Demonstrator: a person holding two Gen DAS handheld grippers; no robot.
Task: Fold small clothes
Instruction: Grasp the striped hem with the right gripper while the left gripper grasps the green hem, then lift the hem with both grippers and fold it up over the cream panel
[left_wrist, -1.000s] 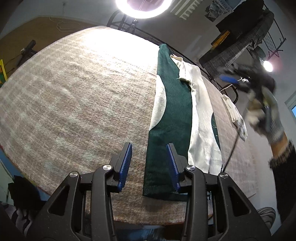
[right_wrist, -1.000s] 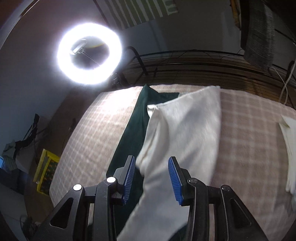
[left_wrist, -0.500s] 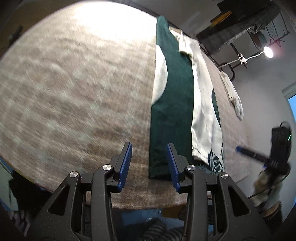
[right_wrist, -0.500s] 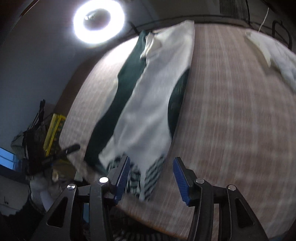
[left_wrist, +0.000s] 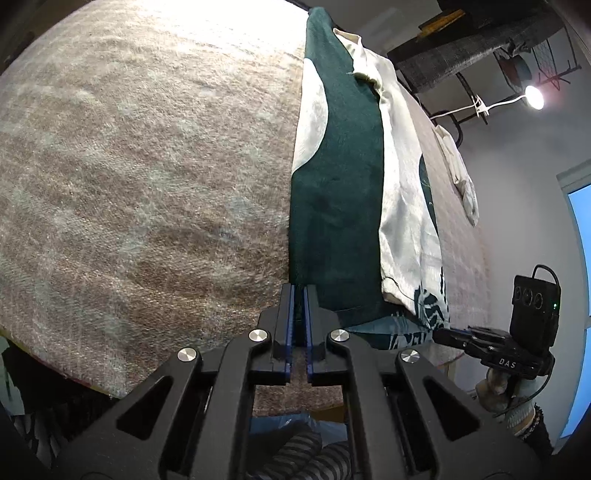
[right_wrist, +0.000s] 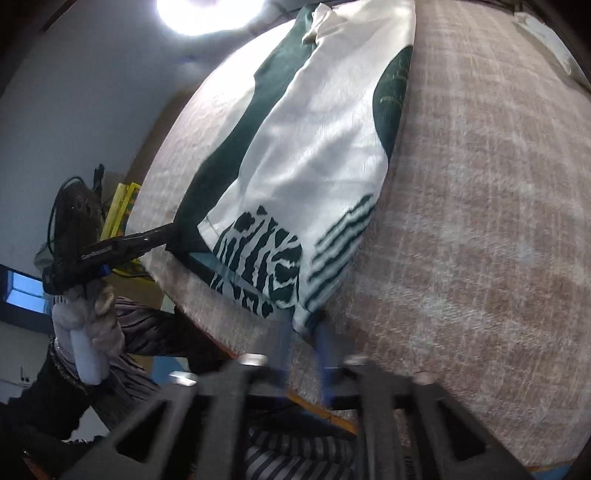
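Two near corners of the green-and-white garment (left_wrist: 334, 206) were pinched, one by each tongs: left tongs (left_wrist: 298, 295) closed on the green corner, right tongs (right_wrist: 303, 326) on the patterned one, its length running straight away across the desk (left_wrist: 129, 177).

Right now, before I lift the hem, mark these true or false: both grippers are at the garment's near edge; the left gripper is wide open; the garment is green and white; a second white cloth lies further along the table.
1. Both grippers at the near edge: true. Left gripper and right gripper meet the garment hem.
2. Left gripper wide open: false, its jaws are nearly closed.
3. Green and white: true.
4. Second white cloth lies further along the table: true.
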